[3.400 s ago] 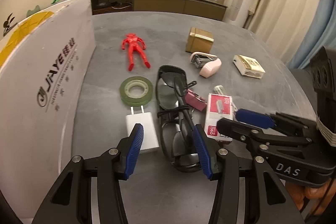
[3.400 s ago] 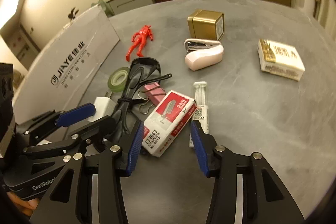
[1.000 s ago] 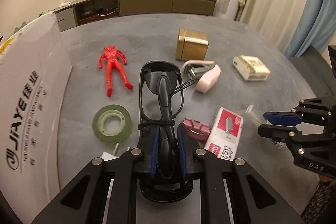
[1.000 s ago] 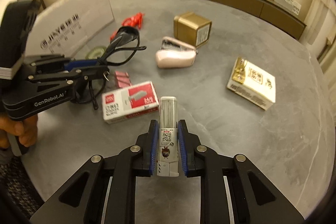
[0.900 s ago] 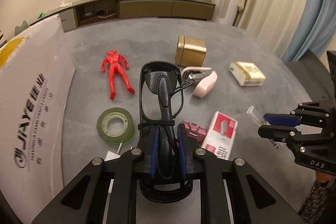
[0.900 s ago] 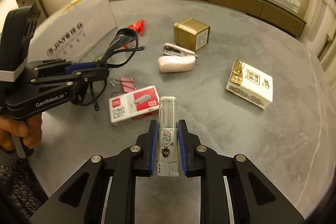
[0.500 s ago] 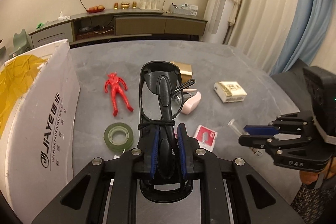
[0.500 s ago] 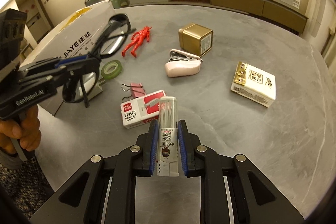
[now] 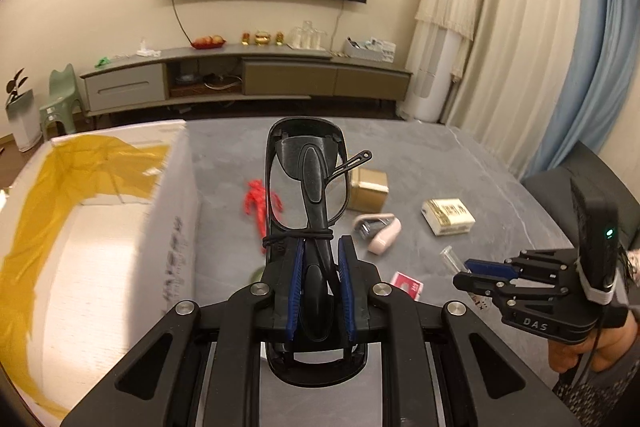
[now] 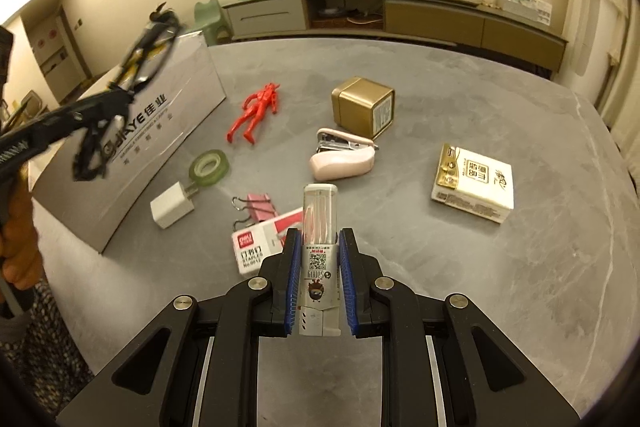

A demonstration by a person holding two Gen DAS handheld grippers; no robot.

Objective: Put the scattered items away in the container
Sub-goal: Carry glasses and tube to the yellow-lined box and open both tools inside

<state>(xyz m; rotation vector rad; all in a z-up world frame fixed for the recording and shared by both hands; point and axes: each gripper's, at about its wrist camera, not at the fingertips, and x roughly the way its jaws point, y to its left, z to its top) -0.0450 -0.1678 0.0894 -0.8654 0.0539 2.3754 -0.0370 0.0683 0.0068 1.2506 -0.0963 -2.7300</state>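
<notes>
My left gripper [image 9: 322,243] is shut on folded black glasses [image 9: 306,163], held in the air beside the open white cardboard box [image 9: 176,251] with yellow tape inside. In the right wrist view the glasses [image 10: 152,39] look blurred above the box's lettered wall [image 10: 160,123]. My right gripper [image 10: 319,233] is shut on a small clear-topped tube [image 10: 320,211] with a QR label, held above the grey table [image 10: 440,267]. The left wrist view shows that gripper [image 9: 464,271] low at the right, in a person's hand.
On the table lie a red figure [image 10: 258,109], gold tin [image 10: 362,107], pink stapler [image 10: 342,159], white-gold pack [image 10: 472,183], green tape roll [image 10: 209,167], white charger [image 10: 172,205], pink binder clips [image 10: 258,205] and a staples box [image 10: 256,247].
Both grippers closed on their objects and lifted them off the table. In the last half second the left gripper has carried the glasses higher and toward the box; the right has risen slightly.
</notes>
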